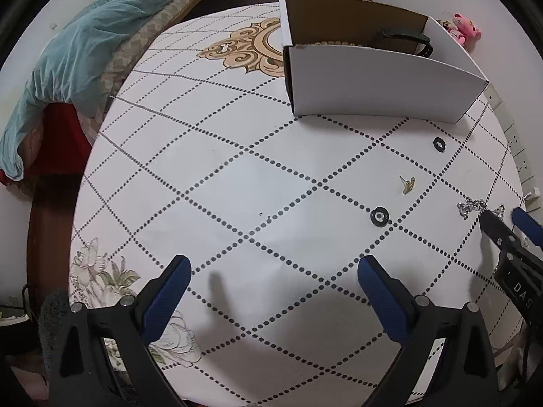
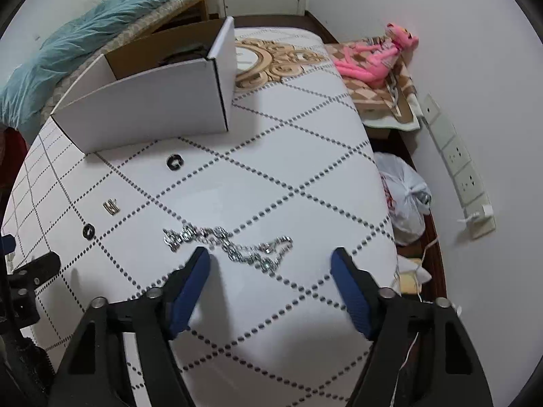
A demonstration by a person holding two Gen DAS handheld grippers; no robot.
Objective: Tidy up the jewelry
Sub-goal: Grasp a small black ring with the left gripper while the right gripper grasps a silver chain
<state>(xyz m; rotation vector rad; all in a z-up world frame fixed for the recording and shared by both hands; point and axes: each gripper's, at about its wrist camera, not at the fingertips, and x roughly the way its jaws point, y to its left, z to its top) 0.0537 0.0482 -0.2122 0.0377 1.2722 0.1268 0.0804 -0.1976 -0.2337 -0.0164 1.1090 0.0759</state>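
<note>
Left gripper: the black two-finger gripper with blue pads [image 1: 273, 271] is spread wide and holds nothing – it hangs over a bare stretch of the white tabletop with dotted diamond lines [image 1: 237, 186].
Right gripper: the second black gripper with blue pads [image 2: 269, 264] is also wide open and empty; its left pad tip sits just beside the chain, and the chain lies at the mouth of the gap between the fingers.
Chain: a sparkling silver link chain [image 2: 227, 242] lies loosely bunched on the table near the right edge, directly ahead of the right gripper.
Gold piece: a small gold-coloured metal earring or charm [image 1: 407, 185] rests on the table, between the two black rings.
Near ring: a small black ring [image 1: 380, 217] lies flat on the table, left of the chain and nearer than the gold piece.
Far ring: another small black ring [image 1: 439, 144] lies just in front of the box, well apart from the first.
Box: an open white cardboard box with a brown inside [image 1: 373, 81] stands at the far side of the table – a dark strap-like item and a row of pale beads show inside it, but more I cannot make out.
Surroundings: a pink plush toy [image 2: 376, 57] sits beyond the right table edge by the wall; a crumpled teal blanket [image 1: 85, 51] lies on a bed to the far left.
</note>
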